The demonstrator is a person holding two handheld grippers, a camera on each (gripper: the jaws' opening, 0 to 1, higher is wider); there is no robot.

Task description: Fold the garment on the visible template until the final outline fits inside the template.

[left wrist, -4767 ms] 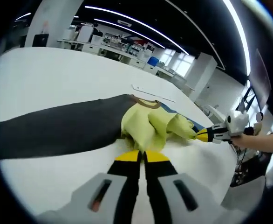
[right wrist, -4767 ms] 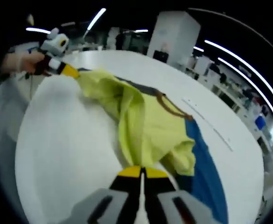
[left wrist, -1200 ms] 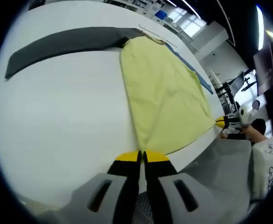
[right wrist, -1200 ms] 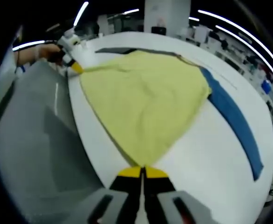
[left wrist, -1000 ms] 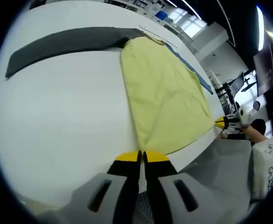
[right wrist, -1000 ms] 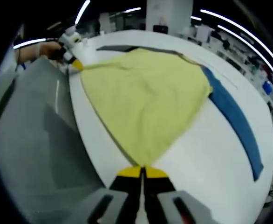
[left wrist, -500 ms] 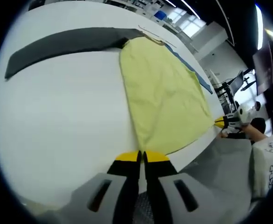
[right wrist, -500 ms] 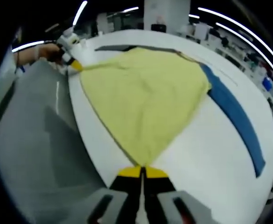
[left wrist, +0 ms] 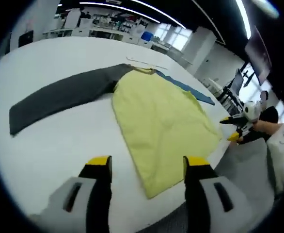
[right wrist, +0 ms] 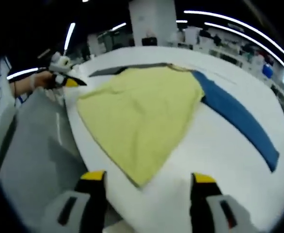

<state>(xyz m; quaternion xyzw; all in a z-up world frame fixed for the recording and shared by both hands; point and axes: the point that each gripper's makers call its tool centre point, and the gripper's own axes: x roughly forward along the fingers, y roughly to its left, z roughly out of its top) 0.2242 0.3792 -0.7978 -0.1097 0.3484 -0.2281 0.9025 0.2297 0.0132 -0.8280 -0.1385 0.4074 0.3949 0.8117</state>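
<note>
A garment with a yellow body (left wrist: 156,119), a dark grey sleeve (left wrist: 59,97) and a blue sleeve (left wrist: 185,87) lies spread flat on the white table (left wrist: 50,145). My left gripper (left wrist: 147,162) is open just above the near hem corner, with nothing between its fingers. In the right gripper view the yellow body (right wrist: 137,109) and blue sleeve (right wrist: 239,116) lie ahead, and my right gripper (right wrist: 148,177) is open over the other hem corner. Each gripper also shows in the other's view, hand-held at the table edge: right gripper (left wrist: 235,129), left gripper (right wrist: 67,80).
A thin pale strip (left wrist: 144,61) lies on the table past the collar. The table's edge runs close under both grippers, with grey floor (right wrist: 30,145) below it. Desks and equipment (left wrist: 98,29) stand far behind.
Both grippers were shut on the hem corners and now stand open. The yellow hem lies released on the table, and both views have lifted back a little.
</note>
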